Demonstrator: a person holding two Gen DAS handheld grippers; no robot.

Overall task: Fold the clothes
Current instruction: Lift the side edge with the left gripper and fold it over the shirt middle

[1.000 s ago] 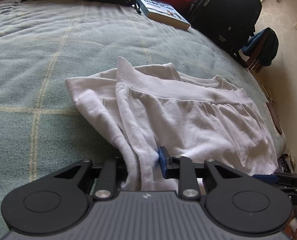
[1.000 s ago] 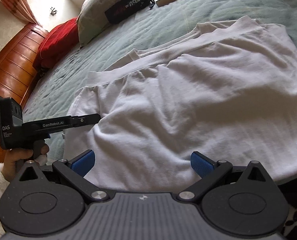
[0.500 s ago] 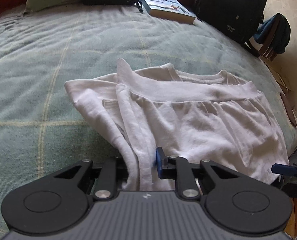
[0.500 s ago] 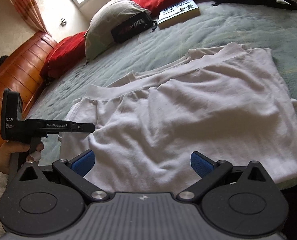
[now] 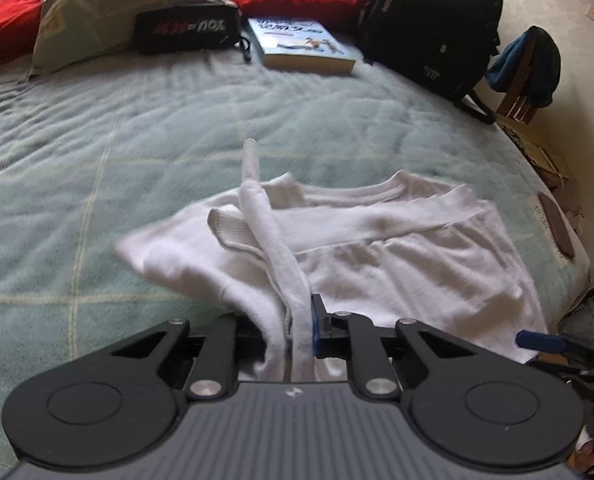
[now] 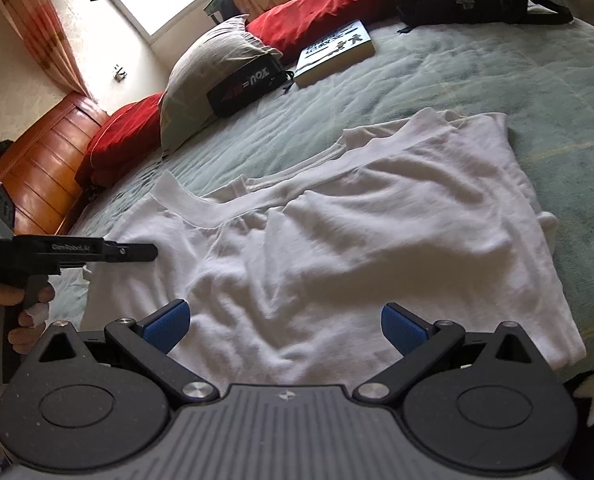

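A white sweatshirt (image 6: 337,240) lies partly folded on the green bedspread (image 5: 97,140); it also shows in the left wrist view (image 5: 397,248). My left gripper (image 5: 297,332) is shut on the sweatshirt's left edge and holds a bunched strip of cloth lifted off the bed. In the right wrist view the left gripper (image 6: 137,254) shows at the garment's left side. My right gripper (image 6: 283,324) is open and empty, just above the near hem. One of its blue fingertips (image 5: 537,340) shows at the right edge of the left wrist view.
At the head of the bed lie a grey pillow (image 5: 117,4), a black pouch (image 5: 185,32), a book (image 5: 305,44), red cushions (image 6: 321,4) and a black backpack (image 5: 433,20). A wooden bed frame (image 6: 45,168) is at the left. The bed's right edge drops to a cluttered floor.
My left gripper has risen and pulled back with the cloth, lifting the sweatshirt's left edge and sleeve. My right gripper has also backed away and stays open.
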